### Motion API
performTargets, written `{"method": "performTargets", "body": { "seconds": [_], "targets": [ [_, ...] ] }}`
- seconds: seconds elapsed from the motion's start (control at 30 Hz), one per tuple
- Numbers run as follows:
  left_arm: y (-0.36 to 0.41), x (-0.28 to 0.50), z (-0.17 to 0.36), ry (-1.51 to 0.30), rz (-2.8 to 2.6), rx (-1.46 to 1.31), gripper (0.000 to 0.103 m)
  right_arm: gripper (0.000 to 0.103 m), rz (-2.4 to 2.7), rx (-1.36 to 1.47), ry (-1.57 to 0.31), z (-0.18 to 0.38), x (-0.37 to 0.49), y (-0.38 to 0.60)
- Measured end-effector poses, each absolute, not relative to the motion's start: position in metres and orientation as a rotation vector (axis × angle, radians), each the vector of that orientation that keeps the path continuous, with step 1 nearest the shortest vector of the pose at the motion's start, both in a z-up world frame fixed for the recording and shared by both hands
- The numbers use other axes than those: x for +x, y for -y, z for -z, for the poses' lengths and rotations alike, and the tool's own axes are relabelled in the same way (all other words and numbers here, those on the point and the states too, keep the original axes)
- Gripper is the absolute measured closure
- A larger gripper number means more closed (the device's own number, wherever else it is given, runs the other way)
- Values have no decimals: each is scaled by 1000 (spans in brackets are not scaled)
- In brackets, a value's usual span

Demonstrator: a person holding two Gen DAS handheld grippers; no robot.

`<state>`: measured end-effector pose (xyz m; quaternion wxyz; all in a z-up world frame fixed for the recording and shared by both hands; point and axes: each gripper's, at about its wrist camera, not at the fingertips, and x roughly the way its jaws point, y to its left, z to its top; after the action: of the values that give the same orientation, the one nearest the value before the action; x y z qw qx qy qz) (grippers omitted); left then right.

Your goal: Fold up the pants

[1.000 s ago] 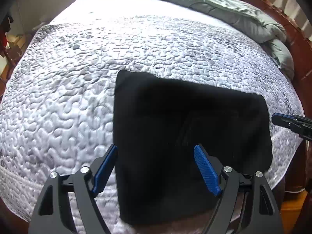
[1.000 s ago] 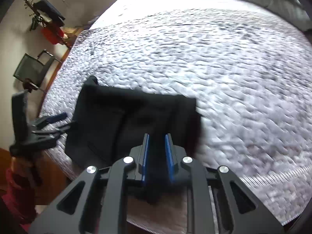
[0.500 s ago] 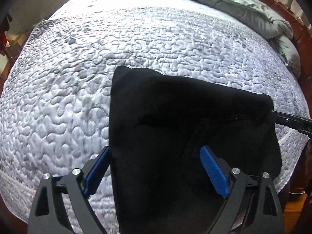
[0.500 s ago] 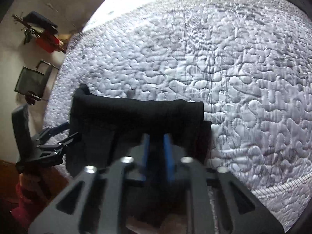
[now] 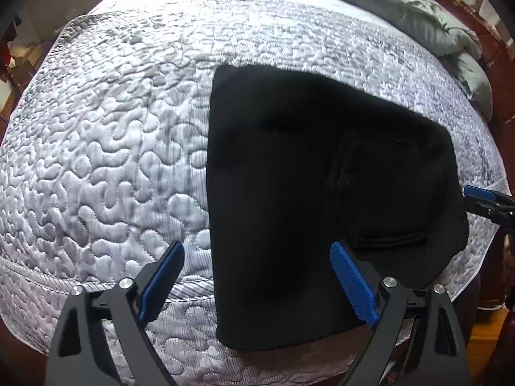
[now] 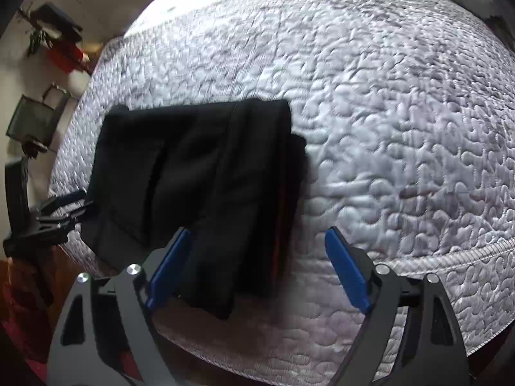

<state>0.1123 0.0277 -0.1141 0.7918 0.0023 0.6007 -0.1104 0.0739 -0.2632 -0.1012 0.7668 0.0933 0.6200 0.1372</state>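
Black pants (image 5: 305,199) folded into flat slab at near edge of bed w/ bumpy white quilt (image 5: 112,160). R view only: stacked fold edges, chair (image 6: 32,122). L view only: grey duvet (image 5: 418,22). Left gripper (image 5: 257,276) wide, straddling pants edge; right gripper (image 6: 257,257) opening, gripping nothing.

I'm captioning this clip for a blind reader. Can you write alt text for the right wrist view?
Folded black pants lie near the edge of a bed with a white quilt. The right gripper hovers over their near end, jaws opening with nothing pinched. The left gripper sits at the pants' left side.
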Motion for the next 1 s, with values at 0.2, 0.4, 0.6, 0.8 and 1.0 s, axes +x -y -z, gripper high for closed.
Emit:
{"method": "performTargets", "body": {
  "seconds": [0.2, 0.4, 0.6, 0.8, 1.0],
  "targets": [
    [-22, 116, 127, -1310, 253, -6, 7, 13, -286, 167, -1417, 124, 79, 243],
    [-15, 121, 133, -1323, 259, -13, 3, 8, -254, 210, -1463, 143, 87, 241],
    [-11, 125, 137, -1351, 244, -32, 3, 6, -251, 203, -1471, 150, 93, 233],
    [-3, 124, 135, -1343, 236, 5, 4, 5, -272, 247, -1481, 155, 97, 234],
    [5, 129, 137, -1350, 237, 14, 4, 4, -269, 253, -1483, 156, 98, 239]
  ]
}}
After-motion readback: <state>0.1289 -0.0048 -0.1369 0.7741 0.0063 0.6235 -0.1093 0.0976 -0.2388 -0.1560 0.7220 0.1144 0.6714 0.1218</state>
